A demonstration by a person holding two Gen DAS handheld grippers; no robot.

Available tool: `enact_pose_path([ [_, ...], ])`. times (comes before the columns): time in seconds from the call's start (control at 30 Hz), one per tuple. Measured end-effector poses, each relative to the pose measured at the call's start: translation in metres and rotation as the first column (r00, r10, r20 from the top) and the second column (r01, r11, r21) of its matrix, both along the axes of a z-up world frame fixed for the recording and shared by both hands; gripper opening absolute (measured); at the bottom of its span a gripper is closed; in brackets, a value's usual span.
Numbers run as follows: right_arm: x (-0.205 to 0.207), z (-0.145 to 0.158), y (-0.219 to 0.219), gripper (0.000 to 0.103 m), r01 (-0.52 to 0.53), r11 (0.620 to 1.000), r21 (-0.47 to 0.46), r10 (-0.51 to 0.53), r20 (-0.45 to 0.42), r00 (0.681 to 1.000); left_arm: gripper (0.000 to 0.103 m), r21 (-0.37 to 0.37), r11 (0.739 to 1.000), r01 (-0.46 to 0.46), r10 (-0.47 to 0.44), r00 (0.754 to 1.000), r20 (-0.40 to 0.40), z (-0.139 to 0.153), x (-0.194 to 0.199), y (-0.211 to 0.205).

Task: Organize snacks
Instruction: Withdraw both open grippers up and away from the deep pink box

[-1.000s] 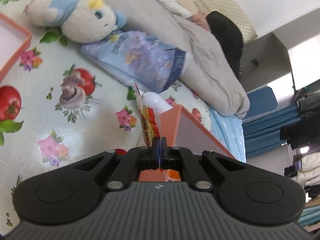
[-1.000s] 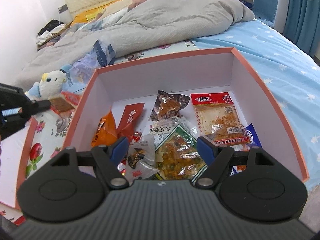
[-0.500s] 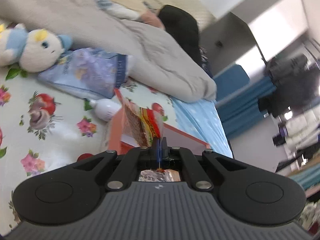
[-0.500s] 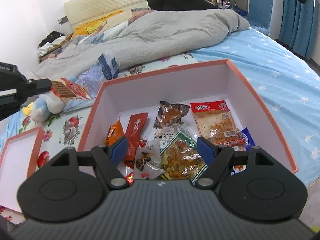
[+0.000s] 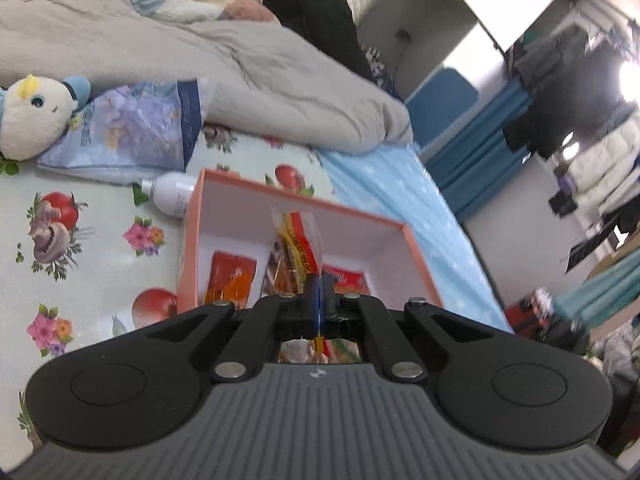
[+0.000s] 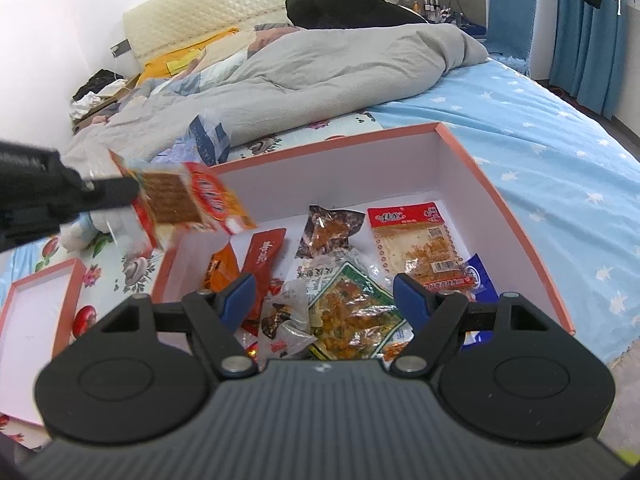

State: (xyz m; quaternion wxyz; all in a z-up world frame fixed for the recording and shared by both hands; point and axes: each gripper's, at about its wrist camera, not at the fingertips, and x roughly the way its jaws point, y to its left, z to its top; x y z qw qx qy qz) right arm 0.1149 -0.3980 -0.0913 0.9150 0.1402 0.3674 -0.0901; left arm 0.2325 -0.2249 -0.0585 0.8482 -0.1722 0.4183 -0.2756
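A red and yellow snack packet (image 6: 188, 204) with a clear window showing a brown slab is held in the air over the near-left corner of an open orange box (image 6: 516, 216) with white inner walls, which sits on the bed. Inside the box lie a loose heap of packets: an orange sachet (image 6: 218, 270), a dark red stick packet (image 6: 264, 256), a brown crinkled packet (image 6: 328, 228), a clear red-topped packet (image 6: 412, 240), and a green-edged packet (image 6: 352, 312). The matching shallow orange lid (image 6: 36, 312) lies open side up to the box's left, well apart from it.
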Motion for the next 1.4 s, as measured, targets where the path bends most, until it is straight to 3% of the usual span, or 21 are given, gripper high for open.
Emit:
enact_pose_path([
  [0.3,-0.009,0.001,-0.001,0.077,0.015,1.0,0.001,-0.015,0.002,1.0,0.003,0.062,0.994,0.089,-0.086,0.995,-0.046,-0.023,-0.005,-0.014],
  [0.37,-0.01,0.004,0.0,0.077,0.016,1.0,0.0,-0.016,0.01,1.0,0.011,0.091,0.991,0.103,-0.098,0.994,-0.054,-0.022,-0.006,-0.016],
  [0.4,-0.011,0.007,0.001,0.077,0.017,1.0,0.0,-0.017,0.016,1.0,0.024,0.104,0.989,0.106,-0.102,0.994,-0.048,-0.02,-0.008,-0.016],
  [0.43,-0.012,0.01,0.001,0.077,0.017,1.0,0.001,-0.017,0.024,1.0,0.039,0.111,0.988,0.109,-0.106,0.994,-0.036,-0.017,-0.01,-0.015],
  [0.5,-0.016,0.019,0.003,0.077,0.015,1.0,0.002,-0.015,0.046,0.999,0.049,0.125,0.986,0.113,-0.114,0.993,0.007,-0.007,-0.017,-0.013],
  [0.87,-0.058,0.078,0.019,0.077,0.041,0.999,-0.009,-0.039,0.2,0.979,0.066,0.194,0.974,0.119,-0.162,0.961,0.225,0.067,-0.073,0.011],
  [1.03,-0.085,0.098,0.035,0.077,0.041,0.998,-0.047,-0.028,0.253,0.967,0.083,0.206,0.975,0.078,-0.138,0.945,0.295,0.093,-0.107,0.034],
  [1.2,-0.112,0.108,0.048,0.077,0.045,0.996,-0.071,-0.023,0.288,0.957,0.093,0.216,0.974,0.07,-0.144,0.925,0.352,0.103,-0.141,0.054],
  [1.4,-0.131,0.1,0.06,0.077,0.055,0.996,-0.068,-0.033,0.285,0.958,0.098,0.263,0.964,0.045,-0.141,0.922,0.361,0.096,-0.173,0.066],
])
